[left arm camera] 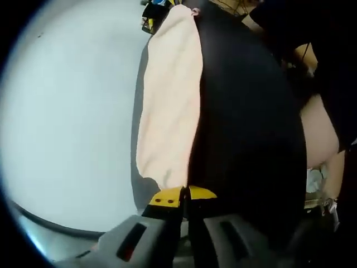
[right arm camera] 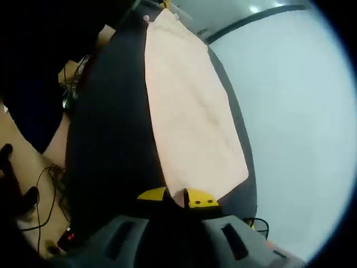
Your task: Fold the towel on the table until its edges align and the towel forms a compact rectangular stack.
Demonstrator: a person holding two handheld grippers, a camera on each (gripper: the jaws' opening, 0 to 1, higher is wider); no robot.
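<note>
A pale peach towel is stretched out lengthwise away from my left gripper, whose yellow-tipped jaws are shut on its near edge. In the right gripper view the same towel runs from my right gripper up to the top of the picture, and those jaws are shut on its near end too. The cloth looks taut and fairly flat between the two ends. Its far end is small and hard to read in both views.
A wide black surface lies along one long side of the towel; I cannot tell whether it is cloth or tabletop. A pale white surface lies along the other side. A person's bare arm is at the right. Cables trail on a brown floor.
</note>
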